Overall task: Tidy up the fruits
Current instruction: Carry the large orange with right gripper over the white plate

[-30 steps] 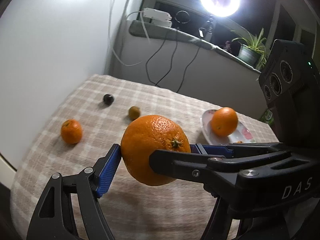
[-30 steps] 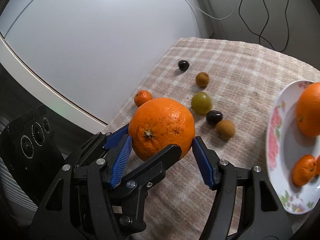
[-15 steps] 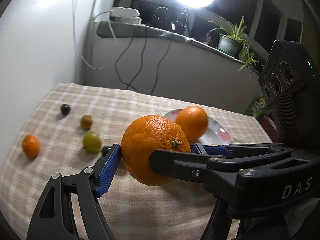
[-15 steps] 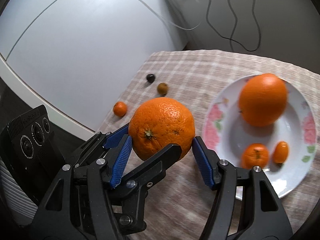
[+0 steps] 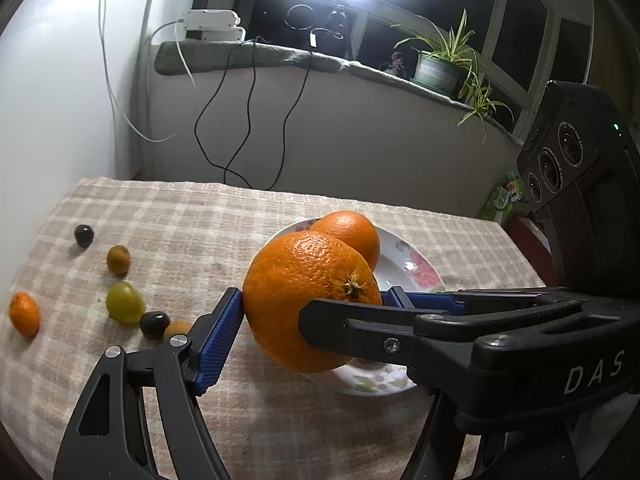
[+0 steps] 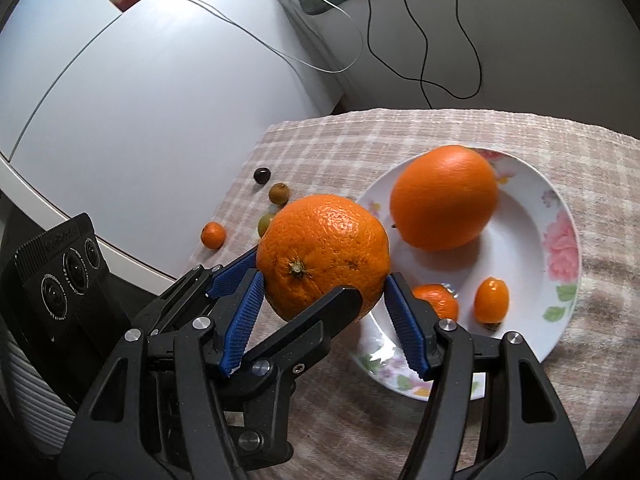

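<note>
The navel orange [image 5: 304, 296] up in the air looks firm, and heavy next to the rest of the fruit. Its skin is thick and pebbled, which ought to give the ribbed pads some bite, but it is round enough to roll out of a loose pinch. I would take it across its widest part, with the stem button left free, and that is about how it is held. The left gripper [image 5: 315, 298] has its blue pads [image 5: 224, 332] spread to the fruit's full width and pressed on opposite flanks. From the other camera the right gripper [image 6: 325, 280] also sits against the orange's [image 6: 324, 248] two sides, its pads at the lower flanks. How hard that second pair squeezes I cannot judge. One black finger of each tool crosses in front of the fruit in the other's view. The orange hangs over the near rim of the flowered plate [image 6: 560, 280], clear of it, toward the right side of the cloth-covered table [image 6: 400, 132]. On the plate lie a second large orange [image 6: 444, 196], a mandarin [image 6: 440, 300] and a kumquat [image 6: 491, 298]. A green grape [image 5: 124, 303] and other small fruit sit loose near the table's left edge, well apart from the plate.
</note>
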Demonstrator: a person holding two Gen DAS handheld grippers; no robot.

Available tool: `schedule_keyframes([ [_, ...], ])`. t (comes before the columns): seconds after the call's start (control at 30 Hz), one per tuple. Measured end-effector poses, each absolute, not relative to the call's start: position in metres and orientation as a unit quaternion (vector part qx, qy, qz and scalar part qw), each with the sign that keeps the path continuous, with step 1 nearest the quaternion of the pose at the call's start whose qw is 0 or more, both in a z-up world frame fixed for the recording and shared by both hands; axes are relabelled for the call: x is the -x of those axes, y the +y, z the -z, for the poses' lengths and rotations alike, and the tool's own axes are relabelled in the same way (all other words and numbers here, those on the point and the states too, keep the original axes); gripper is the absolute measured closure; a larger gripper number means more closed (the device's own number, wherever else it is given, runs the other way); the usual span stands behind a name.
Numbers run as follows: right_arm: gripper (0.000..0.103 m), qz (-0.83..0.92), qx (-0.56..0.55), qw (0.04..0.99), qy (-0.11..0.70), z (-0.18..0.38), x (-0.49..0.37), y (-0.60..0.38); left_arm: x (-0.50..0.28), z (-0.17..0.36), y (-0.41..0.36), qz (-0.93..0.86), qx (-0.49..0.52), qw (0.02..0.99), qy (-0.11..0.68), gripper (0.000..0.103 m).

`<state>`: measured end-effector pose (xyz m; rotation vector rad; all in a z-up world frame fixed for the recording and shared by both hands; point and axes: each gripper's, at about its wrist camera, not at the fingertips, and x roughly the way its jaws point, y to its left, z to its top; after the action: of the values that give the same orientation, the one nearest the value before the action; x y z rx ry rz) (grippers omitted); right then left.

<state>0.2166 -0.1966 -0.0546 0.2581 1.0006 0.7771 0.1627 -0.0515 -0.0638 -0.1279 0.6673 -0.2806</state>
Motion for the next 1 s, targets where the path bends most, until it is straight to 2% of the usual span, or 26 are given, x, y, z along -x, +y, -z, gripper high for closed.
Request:
schedule_keyframes([
  [1.0, 0.037, -0.339, -0.106, 0.801, 0.481, 0.061, -0.218, -0.216, -0.172, 0.071, -0.073, 0.148, 0.044, 0.923, 0.352, 0.03],
])
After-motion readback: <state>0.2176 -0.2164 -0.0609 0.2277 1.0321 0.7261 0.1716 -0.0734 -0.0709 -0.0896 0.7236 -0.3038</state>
